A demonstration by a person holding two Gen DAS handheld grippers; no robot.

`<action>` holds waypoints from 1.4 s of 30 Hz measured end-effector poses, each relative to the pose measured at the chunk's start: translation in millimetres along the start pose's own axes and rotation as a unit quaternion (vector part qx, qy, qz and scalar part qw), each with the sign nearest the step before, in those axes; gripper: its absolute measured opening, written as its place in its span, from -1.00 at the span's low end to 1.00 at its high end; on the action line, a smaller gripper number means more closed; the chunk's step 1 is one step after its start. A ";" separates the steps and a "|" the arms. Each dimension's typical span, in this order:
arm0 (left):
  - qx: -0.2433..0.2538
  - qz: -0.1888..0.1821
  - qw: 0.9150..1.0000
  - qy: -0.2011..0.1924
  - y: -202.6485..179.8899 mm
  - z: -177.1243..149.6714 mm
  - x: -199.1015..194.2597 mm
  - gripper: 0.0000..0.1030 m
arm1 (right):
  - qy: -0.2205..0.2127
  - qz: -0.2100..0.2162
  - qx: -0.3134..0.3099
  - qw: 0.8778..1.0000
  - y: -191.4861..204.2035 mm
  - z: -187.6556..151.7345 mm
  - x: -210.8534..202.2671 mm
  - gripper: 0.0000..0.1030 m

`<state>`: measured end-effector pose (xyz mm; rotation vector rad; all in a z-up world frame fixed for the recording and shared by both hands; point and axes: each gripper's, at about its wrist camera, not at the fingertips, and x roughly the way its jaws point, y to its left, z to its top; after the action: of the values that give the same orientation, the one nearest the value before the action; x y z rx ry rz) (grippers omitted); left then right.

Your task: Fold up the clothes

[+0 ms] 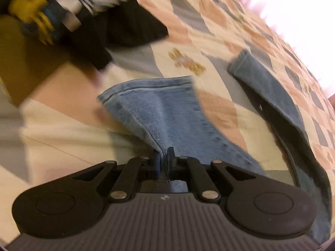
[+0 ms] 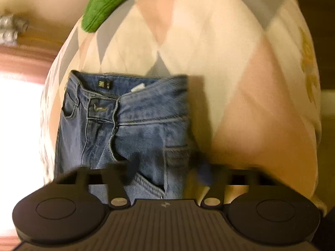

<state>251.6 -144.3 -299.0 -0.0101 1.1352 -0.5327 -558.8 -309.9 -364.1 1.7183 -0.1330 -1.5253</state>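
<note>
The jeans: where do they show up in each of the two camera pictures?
Left wrist: jeans, legs running up from bottom centre, pinched by the left gripper.
Right wrist: jeans, waistband and fly, left of centre.
Shared landmark: the quilt underneath.

Bed with diamond-patterned quilt (image 1: pixel 219 21) in cream, peach, grey; bright window glare (image 1: pixel 293 4) beyond; warm yellowish light.

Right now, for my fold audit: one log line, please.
step: grasping | left gripper: shut on jeans leg | right gripper: blurred, at hip | surface: quilt
</note>
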 end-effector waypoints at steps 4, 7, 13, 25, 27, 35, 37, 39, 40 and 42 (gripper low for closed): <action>-0.005 -0.003 1.000 -0.023 16.2 -0.3 -49.4 -0.93 | 0.005 0.013 -0.063 0.998 27.8 11.5 -21.5 -0.87; 0.001 -0.003 0.999 -0.041 29.7 -9.6 -91.9 -0.92 | 0.008 0.030 -0.115 0.993 54.7 21.1 -56.1 -0.89; 0.007 0.009 0.998 -0.067 70.2 -45.8 -143.6 -0.91 | 0.034 0.043 -0.170 0.984 66.8 37.4 -98.6 -0.89; 0.057 0.163 0.985 -0.011 104.8 -94.8 -116.3 -0.55 | 0.056 -0.122 -0.206 0.969 13.1 19.4 -75.9 -0.02; 0.056 0.146 0.987 -0.024 100.0 -85.2 -131.2 -0.55 | 0.036 -0.131 -0.255 0.957 32.3 15.7 -83.4 -0.02; 0.125 -0.013 0.992 -0.014 -6.0 -48.0 -102.4 -0.52 | 0.051 -0.070 -0.326 0.941 113.3 -29.7 -51.6 -0.01; 0.158 -0.051 0.986 0.003 -47.2 -38.2 -71.2 -0.52 | 0.069 -0.050 -0.328 0.941 132.7 -54.4 -35.9 -0.01; 0.189 -0.074 0.979 0.019 -86.0 -25.5 -37.9 -0.52 | 0.091 -0.029 -0.338 0.936 155.9 -84.4 -16.5 -0.01; 0.208 -0.081 0.974 0.025 -106.5 -18.7 -20.7 -0.52 | 0.102 -0.017 -0.348 0.932 168.7 -100.2 -5.5 -0.01; 0.249 -0.094 0.964 0.027 -140.8 -5.1 9.5 -0.52 | 0.129 0.012 -0.368 0.921 194.6 -130.8 17.2 -0.27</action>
<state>194.1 -270.2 -270.9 0.3365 1.0332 -0.9833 -358.7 -384.1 -265.5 1.2664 0.4982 -1.1035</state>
